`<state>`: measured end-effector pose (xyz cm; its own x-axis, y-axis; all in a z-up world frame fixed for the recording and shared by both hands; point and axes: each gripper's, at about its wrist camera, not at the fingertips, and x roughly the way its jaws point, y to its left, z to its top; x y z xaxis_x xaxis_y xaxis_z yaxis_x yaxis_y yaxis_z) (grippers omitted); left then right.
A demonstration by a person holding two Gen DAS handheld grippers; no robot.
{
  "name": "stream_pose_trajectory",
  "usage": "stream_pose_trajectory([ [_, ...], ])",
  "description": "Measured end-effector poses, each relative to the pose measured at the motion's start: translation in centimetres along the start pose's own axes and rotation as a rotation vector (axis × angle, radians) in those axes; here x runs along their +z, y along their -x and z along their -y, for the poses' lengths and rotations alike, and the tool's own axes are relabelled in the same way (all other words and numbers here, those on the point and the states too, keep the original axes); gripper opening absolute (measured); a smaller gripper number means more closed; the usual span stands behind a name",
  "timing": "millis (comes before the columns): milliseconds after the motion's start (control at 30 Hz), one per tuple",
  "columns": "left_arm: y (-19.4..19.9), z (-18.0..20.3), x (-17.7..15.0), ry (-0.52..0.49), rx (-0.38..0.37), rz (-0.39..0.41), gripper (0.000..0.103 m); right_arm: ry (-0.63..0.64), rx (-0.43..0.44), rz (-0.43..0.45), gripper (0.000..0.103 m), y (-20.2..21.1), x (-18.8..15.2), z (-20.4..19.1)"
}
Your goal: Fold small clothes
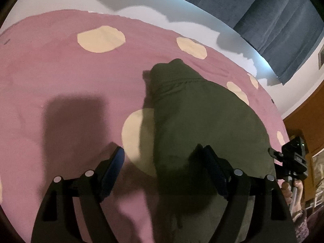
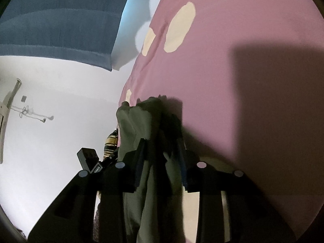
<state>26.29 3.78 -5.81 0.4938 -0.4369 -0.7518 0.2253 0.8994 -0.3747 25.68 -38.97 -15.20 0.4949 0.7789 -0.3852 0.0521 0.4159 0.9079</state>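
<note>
An olive-green garment [image 1: 194,121] lies on a pink bedsheet with cream dots [image 1: 60,70]. My left gripper [image 1: 162,156] is open, its jaws wide apart, hovering over the garment's near left edge; it holds nothing. My right gripper [image 2: 161,147] has bunched folds of the same garment [image 2: 139,121] between its fingers and lifts them off the sheet [image 2: 243,30]; the jaws look closed on the cloth. The right gripper's body also shows at the right edge of the left wrist view [image 1: 291,158].
A blue curtain [image 1: 263,10] hangs on a white wall [image 1: 141,0] behind the bed. A wooden door or cabinet [image 1: 307,111] stands at the right. A white wall with a cord [image 2: 32,113] is left of the bed edge.
</note>
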Motion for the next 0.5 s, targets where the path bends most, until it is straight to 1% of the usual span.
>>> stream_pose_trajectory([
  [100, 1.2, 0.2, -0.4, -0.012, 0.035, 0.013, 0.079, -0.028, 0.003, 0.019, 0.032, 1.1, -1.1, 0.4],
  [200, 2.7, 0.0, -1.3, 0.008, 0.032, 0.02, 0.079, -0.023, -0.015, 0.018, 0.033, 1.8, -2.5, 0.2],
  [233, 3.2, -0.1, -1.7, 0.02, 0.021, 0.022, 0.079, -0.022, -0.018, 0.02, 0.038, 2.1, -2.8, 0.1],
  [267, 4.0, -0.3, -2.3, 0.036, 0.001, 0.023, 0.079, -0.025, -0.012, 0.02, 0.041, 2.4, -3.3, 0.0],
  [333, 5.1, -0.4, -3.6, 0.059, -0.031, 0.025, 0.079, -0.03, 0.007, 0.018, 0.053, 3.0, -4.4, -0.3],
  [367, 6.0, -0.5, -4.5, 0.074, -0.052, 0.027, 0.081, -0.026, 0.008, 0.019, 0.057, 3.2, -4.9, -0.5],
  [433, 7.0, -0.4, -6.1, 0.093, -0.087, 0.026, 0.082, -0.007, 0.004, 0.017, 0.07, 3.6, -6.2, -1.4],
  [500, 8.1, -0.2, -8.0, 0.107, -0.111, 0.022, 0.082, 0.013, -0.002, 0.004, 0.074, 3.7, -7.5, -2.1],
])
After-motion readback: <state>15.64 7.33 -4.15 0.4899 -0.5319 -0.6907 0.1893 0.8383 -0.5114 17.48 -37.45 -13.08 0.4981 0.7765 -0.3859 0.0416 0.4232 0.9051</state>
